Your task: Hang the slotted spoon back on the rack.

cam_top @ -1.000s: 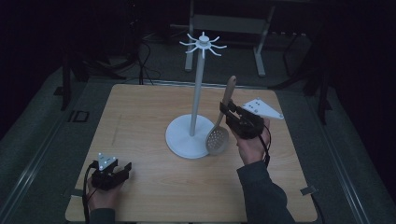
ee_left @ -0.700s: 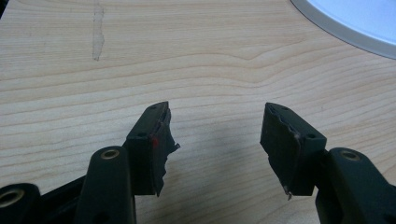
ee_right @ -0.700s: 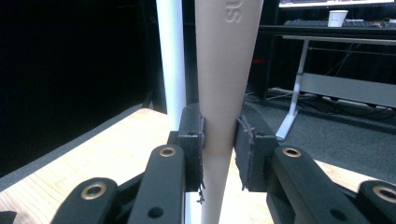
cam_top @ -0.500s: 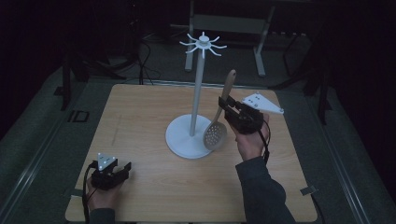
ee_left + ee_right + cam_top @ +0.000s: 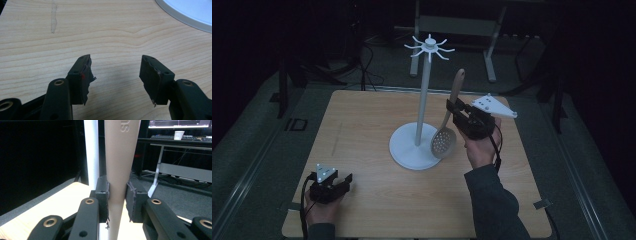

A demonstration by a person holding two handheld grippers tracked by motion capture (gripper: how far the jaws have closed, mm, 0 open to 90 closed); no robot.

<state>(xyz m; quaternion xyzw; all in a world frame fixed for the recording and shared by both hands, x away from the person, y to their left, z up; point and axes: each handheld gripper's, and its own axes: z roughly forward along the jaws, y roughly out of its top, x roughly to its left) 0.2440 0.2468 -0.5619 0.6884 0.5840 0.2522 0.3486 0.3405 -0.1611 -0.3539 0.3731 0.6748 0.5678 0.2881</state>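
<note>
Lifted higher beside the stand (image 5: 424, 100), the slotted spoon (image 5: 450, 119) sits clenched in the right hand-held gripper (image 5: 455, 111); left hand-held gripper (image 5: 115, 75) gapes empty.

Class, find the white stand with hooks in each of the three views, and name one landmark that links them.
High view: the white stand rises at table centre, its round base just left of the slotted spoon.
Left gripper view: a curved slice of the base at the top right corner.
Right gripper view: the pole stands left of the spoon's handle.
Shared landmark: the wooden table.
</note>
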